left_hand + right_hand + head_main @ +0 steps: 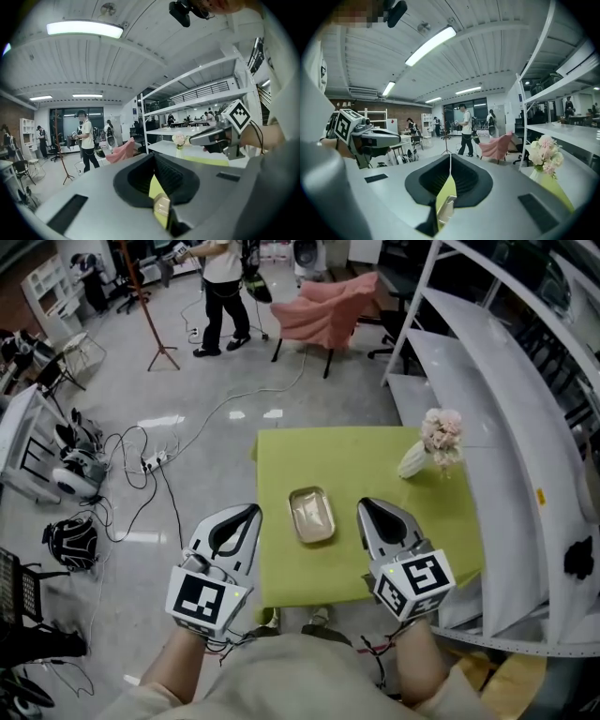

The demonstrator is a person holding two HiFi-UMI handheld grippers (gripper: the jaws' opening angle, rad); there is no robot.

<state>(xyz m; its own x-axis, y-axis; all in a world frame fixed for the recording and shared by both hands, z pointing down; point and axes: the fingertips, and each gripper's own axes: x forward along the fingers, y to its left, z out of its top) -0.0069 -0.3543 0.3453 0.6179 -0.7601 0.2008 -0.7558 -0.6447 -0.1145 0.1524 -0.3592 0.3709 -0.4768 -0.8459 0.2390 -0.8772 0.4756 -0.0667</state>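
Note:
A small square table with a lime-green top (356,460) stands below me. A shallow metal tray (311,515) lies near its middle, empty as far as I can see. My left gripper (251,510) hovers just left of the tray over the table's left edge, jaws pressed together on nothing. My right gripper (365,504) hovers just right of the tray, also shut and empty. In the left gripper view, the slit between the shut jaws shows a sliver of the tray (161,205). The right gripper view shows the same tray (446,208) and green top.
A white vase of pale pink flowers (429,448) stands at the table's far right corner. White shelving (487,381) runs along the right. A pink draped chair (326,307), a standing person (223,287), a tripod stand (155,324) and floor cables (141,460) lie beyond.

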